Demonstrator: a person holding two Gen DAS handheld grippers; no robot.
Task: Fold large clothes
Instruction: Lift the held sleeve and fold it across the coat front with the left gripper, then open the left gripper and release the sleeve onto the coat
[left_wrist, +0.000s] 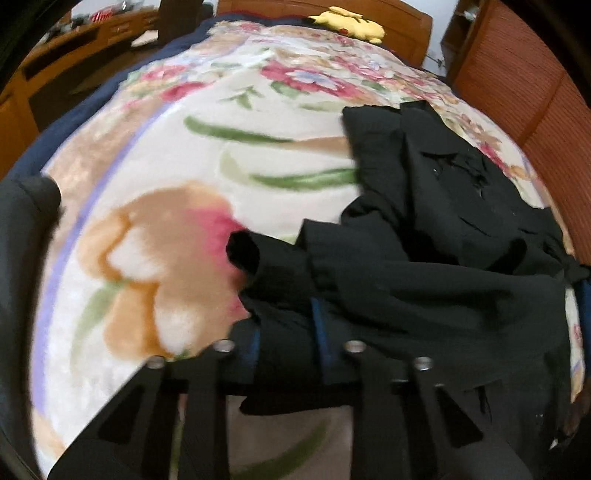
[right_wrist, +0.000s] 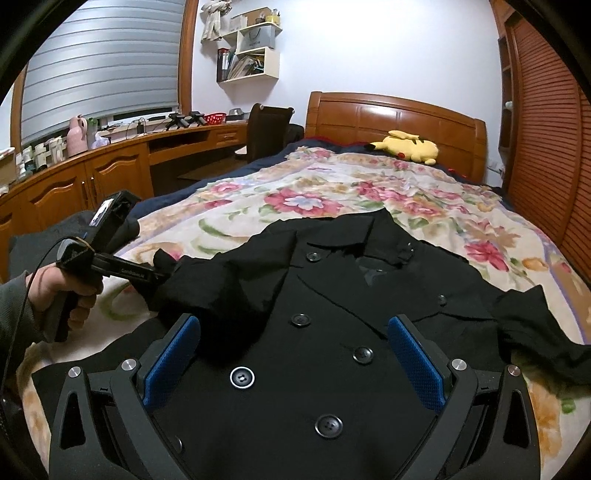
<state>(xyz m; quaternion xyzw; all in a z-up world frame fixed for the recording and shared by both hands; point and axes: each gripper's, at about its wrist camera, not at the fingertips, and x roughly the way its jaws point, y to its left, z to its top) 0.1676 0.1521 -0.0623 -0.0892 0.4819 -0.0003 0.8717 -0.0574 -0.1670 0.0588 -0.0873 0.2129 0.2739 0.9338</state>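
Across the fuzzy floral blanket (right_wrist: 332, 192), your black buttoned coat (right_wrist: 332, 295) lies flat, left gripper (left_wrist: 286, 332) pinching its bunched matte sleeve (left_wrist: 273, 273), right gripper (right_wrist: 295, 354) hovering over it, ribbed blue pads (right_wrist: 413, 354) spread wide.

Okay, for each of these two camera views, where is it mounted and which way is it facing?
Left wrist: rides the left gripper, tilted down at the black coat's sleeve clamped in it; own fingers show.
Right wrist: rides the open right gripper, facing the headboard over the coat's buttons; the person's left hand shows.
Shared: coat, floral blanket, yellow plush.
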